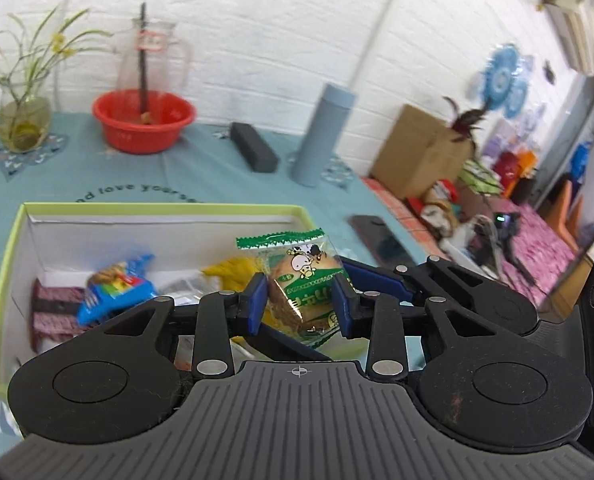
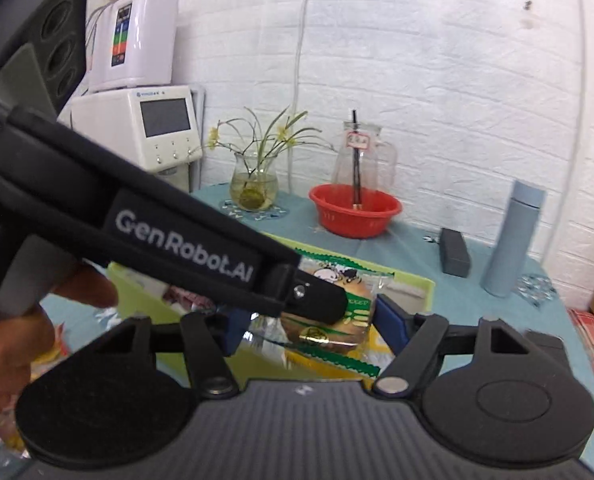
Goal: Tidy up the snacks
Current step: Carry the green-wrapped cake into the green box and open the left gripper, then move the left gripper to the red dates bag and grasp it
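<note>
My left gripper [image 1: 299, 300] is shut on a green-and-clear cow-print cake packet [image 1: 303, 280] and holds it upright above the right end of a green-rimmed white box [image 1: 157, 210]. The box holds a blue snack bag [image 1: 117, 286], maroon bars [image 1: 53, 308] and a yellow packet [image 1: 233, 270]. In the right wrist view my right gripper [image 2: 305, 326] is open, its blue pads on either side of the same packet [image 2: 337, 320] without pressing it. The left gripper's black body [image 2: 177, 240] crosses in front and hides part of the packet and the box [image 2: 413, 280].
On the teal tablecloth behind the box stand a red basin [image 1: 144, 120], a glass pitcher [image 1: 153, 60], a plant vase [image 1: 23, 120], a black case [image 1: 254, 147] and a blue-grey flask [image 1: 323, 134]. A dark phone [image 1: 381, 240] lies right of the box. A cardboard box [image 1: 421, 152] sits beyond the table's edge.
</note>
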`<state>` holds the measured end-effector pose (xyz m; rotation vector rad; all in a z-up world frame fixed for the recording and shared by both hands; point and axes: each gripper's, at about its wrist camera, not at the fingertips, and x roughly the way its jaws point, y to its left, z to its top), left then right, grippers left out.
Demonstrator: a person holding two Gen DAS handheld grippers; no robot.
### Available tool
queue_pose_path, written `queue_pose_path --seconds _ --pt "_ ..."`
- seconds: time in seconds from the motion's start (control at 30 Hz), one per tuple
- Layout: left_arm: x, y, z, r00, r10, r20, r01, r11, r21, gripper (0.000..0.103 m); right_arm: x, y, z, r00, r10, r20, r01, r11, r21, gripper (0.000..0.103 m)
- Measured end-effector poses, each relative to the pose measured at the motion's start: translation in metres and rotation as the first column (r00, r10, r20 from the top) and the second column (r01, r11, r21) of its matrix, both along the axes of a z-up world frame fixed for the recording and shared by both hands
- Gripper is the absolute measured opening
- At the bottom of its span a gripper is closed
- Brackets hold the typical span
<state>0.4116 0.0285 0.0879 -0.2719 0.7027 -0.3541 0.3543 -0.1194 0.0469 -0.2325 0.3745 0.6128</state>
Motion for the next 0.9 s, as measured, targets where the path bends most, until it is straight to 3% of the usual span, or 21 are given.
queue_pose_path --seconds 0.17,0.27,0.33,0.37,0.4,0.43,0.5,0.63,0.77,0.9 --pt "0.054 0.015 -0.041 0.992 0.019 -0.127 -0.018 1.000 0.016 0.012 0.067 0.031 -0.025 0.992 0.036 -0.121 -0.038 0.999 -0.022 0.076" --pt "0.060 0.019 -0.056 0.990 0.013 -0.140 -0.013 1.000 -0.003 0.020 0.083 0.036 -0.038 0.981 0.053 -0.188 -0.056 0.998 -0.013 0.076" --pt "0.060 0.026 -0.054 0.989 -0.006 -0.151 -0.005 0.997 -0.077 0.030 0.083 0.038 -0.038 0.979 0.052 -0.197 -0.058 0.998 -0.027 0.076" --pt "0.058 0.029 -0.049 0.990 -0.011 -0.138 -0.003 0.995 -0.102 0.033 0.078 0.036 -0.038 0.983 0.050 -0.179 -0.056 0.998 -0.031 0.082" --pt "0.053 0.031 -0.042 0.993 -0.008 -0.115 -0.005 0.994 -0.112 0.036 0.075 0.033 -0.036 0.985 0.047 -0.167 -0.051 0.998 -0.021 0.095" --pt "0.046 0.033 -0.032 0.996 -0.001 -0.086 -0.009 0.994 -0.113 0.038 0.071 0.027 -0.033 0.987 0.055 -0.154 -0.058 0.998 -0.010 0.095" --pt "0.026 0.037 -0.012 1.000 0.014 -0.028 -0.017 0.993 -0.115 0.054 0.056 0.016 -0.021 0.991 0.068 -0.112 -0.068 0.998 0.007 0.094" --pt "-0.028 0.044 0.017 0.998 0.015 0.062 -0.008 0.994 -0.107 0.063 0.020 -0.005 0.008 0.998 0.067 -0.010 -0.067 0.997 0.039 0.094" --pt "-0.085 0.046 0.015 0.996 0.017 0.085 -0.008 0.994 -0.109 0.067 -0.024 -0.033 0.017 0.997 0.080 -0.005 -0.079 0.989 0.122 0.094" --pt "-0.136 0.043 -0.006 0.999 -0.007 0.048 0.012 0.995 -0.094 0.067 -0.075 -0.054 -0.003 0.996 0.066 -0.055 -0.058 0.989 0.139 0.094"
